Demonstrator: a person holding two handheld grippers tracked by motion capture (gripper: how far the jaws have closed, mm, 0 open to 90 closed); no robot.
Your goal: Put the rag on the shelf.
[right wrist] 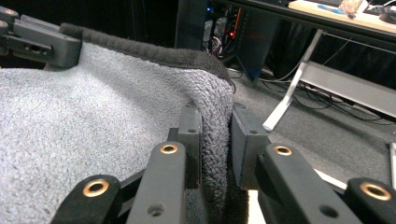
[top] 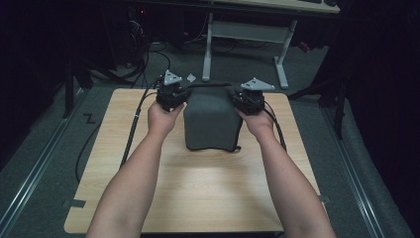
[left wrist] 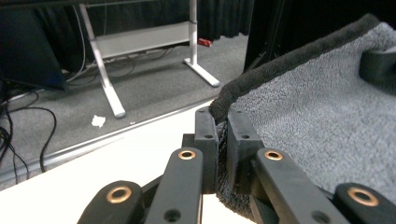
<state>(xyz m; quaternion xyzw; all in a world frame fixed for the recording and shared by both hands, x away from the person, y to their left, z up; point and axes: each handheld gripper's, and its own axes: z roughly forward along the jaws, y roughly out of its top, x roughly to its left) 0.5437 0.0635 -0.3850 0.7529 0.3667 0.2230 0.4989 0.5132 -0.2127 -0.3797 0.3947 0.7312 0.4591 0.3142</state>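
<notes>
**Towel held by both far corners, mid-fold**

You have the grey towel (top: 210, 119) on the wooden table (top: 198, 188), its far edge lifted. Left gripper (top: 171, 99) is clamped on the left corner, right gripper (top: 249, 100) on the right corner. Judged step: laying the towel down or folding it. Next, keep the edge taut and level. The left gripper view shows the dark hem (left wrist: 280, 60) pinched; the high view shows the towel's near edge on the table.

No readable text in any view

There are no letters, numbers, labels or brand marks that can be read on the things in the three views; the far parts of the room are too dark and small to tell.
</notes>
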